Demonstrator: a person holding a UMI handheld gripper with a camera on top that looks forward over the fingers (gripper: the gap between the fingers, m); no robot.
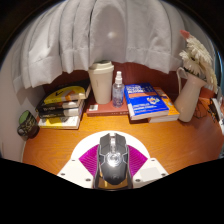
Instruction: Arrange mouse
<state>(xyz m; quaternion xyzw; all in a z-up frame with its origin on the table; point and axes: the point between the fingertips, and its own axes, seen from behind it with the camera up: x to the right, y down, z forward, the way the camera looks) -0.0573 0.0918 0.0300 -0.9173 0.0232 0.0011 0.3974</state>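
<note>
A dark grey gaming mouse [112,158] sits between my gripper's [112,160] two fingers, its nose pointing away from me. The magenta pads [89,157] show on both sides and press against its flanks. The mouse appears held a little above the brown wooden desk [60,145]. The rear of the mouse is hidden by the gripper body.
Beyond the fingers stand a beige cylinder container [102,82], a small spray bottle [118,89] and a blue book [150,104]. A stack of books [62,105] lies to the left, a white vase with dried flowers [190,85] to the right. White curtains hang behind.
</note>
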